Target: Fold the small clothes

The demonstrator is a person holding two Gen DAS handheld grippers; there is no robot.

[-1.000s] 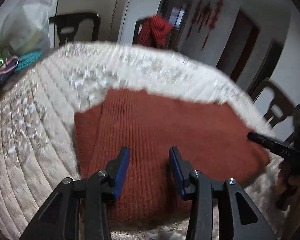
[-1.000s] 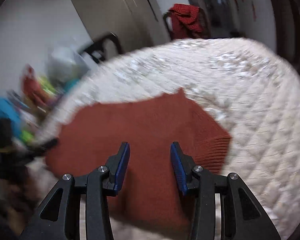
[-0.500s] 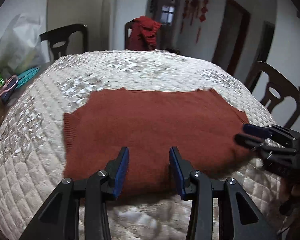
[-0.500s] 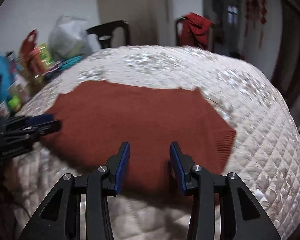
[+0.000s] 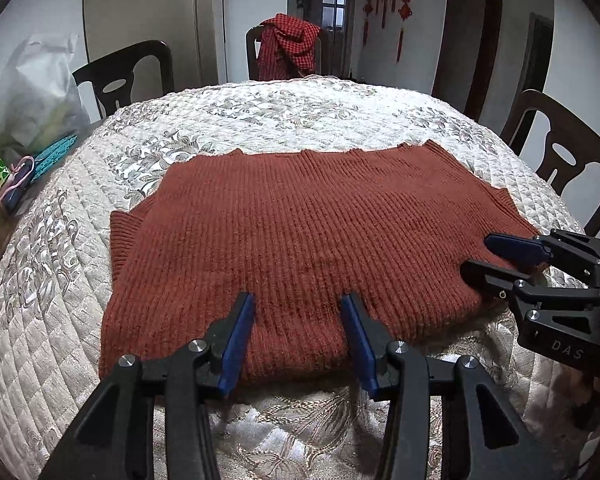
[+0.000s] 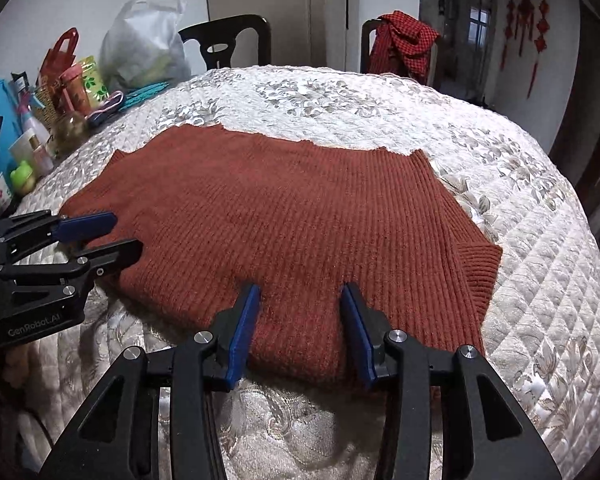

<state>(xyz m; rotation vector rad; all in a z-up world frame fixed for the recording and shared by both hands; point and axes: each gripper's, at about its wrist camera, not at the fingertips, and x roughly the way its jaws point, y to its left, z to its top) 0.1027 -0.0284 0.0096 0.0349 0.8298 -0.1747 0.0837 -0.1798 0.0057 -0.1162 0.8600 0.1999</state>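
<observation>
Sweater (image 5: 300, 232) lies flat on quilted table (image 5: 284, 112); left gripper (image 5: 298, 330) at its near hem, jaws opening, nothing pinched; right gripper (image 6: 300, 320) alongside, jaws spread, empty.

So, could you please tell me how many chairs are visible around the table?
3: one far left by the plastic bag, one at the far side under the red checked cloth, one at right. Others may be hidden.

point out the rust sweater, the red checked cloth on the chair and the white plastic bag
rust sweater (image 5: 300, 232), left wrist view, middle of knit
red checked cloth (image 5: 290, 46), left wrist view, draped folds
white plastic bag (image 6: 142, 54), right wrist view, bag's front
</observation>
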